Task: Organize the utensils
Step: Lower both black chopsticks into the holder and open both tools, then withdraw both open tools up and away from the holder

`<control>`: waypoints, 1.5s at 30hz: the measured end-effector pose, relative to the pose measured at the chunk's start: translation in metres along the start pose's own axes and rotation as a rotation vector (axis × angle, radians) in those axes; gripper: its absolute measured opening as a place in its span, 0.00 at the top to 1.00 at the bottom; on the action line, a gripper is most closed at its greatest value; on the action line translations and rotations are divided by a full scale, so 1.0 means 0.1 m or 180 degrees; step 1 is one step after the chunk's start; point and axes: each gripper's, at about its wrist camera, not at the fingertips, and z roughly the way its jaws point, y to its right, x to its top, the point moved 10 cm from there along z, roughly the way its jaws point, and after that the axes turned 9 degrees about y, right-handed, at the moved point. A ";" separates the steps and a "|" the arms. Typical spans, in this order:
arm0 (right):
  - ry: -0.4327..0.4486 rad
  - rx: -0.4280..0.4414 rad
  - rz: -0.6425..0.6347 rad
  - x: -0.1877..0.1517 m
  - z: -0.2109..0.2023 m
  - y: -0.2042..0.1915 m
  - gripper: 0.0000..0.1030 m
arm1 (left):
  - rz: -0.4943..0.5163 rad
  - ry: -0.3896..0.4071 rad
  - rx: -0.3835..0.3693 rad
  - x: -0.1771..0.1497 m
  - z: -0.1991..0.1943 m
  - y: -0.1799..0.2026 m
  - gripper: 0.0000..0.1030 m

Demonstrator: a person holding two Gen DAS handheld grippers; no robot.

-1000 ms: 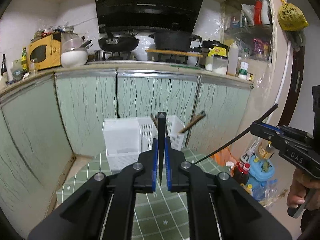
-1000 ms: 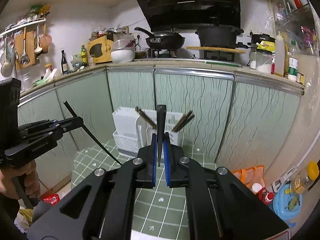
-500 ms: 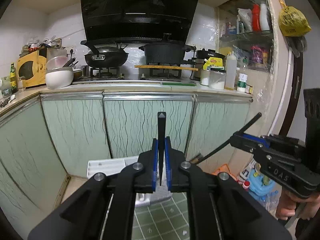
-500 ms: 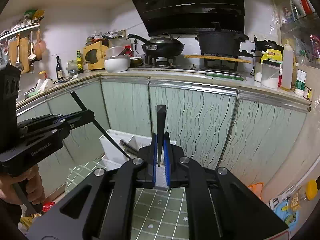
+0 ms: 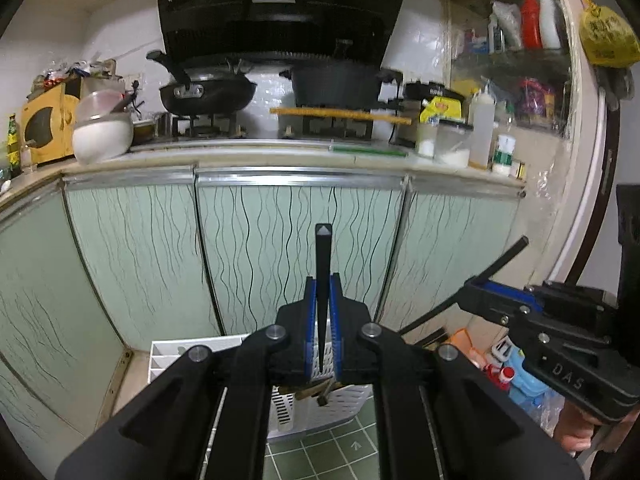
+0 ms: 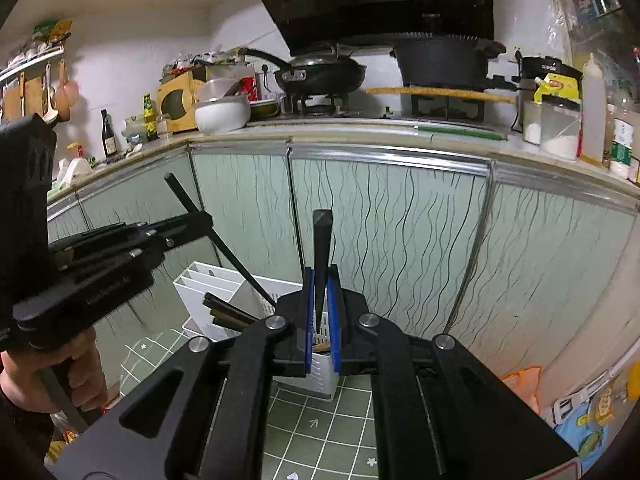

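My left gripper (image 5: 322, 316) is shut on a black chopstick (image 5: 322, 264) that stands upright between its blue pads. My right gripper (image 6: 321, 308) is shut on another black chopstick (image 6: 321, 248), also upright. A white slotted utensil caddy (image 6: 208, 284) stands on the green tiled table (image 6: 320, 432), just beyond and below both grippers. Brown chopsticks (image 6: 226, 312) lean inside it. In the left wrist view the caddy (image 5: 176, 356) is mostly hidden behind my gripper. The right gripper shows in the left wrist view (image 5: 476, 292); the left gripper shows in the right wrist view (image 6: 200, 220).
Pale green cabinet doors (image 5: 280, 240) stand right behind the caddy. The counter (image 5: 280, 148) above carries a wok, a pot, a white bowl (image 5: 102, 136) and jars. Bottles and bags (image 5: 516, 376) lie on the floor at the right.
Both grippers have moved forward toward the cabinets and over the caddy, each keeping its black chopstick. The caddy has dropped low in both views and is partly hidden.
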 end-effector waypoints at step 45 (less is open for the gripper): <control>0.0056 -0.0477 -0.0289 -1.32 -1.17 -0.49 0.08 | 0.0213 0.0003 0.0678 -1.41 -1.78 -0.38 0.05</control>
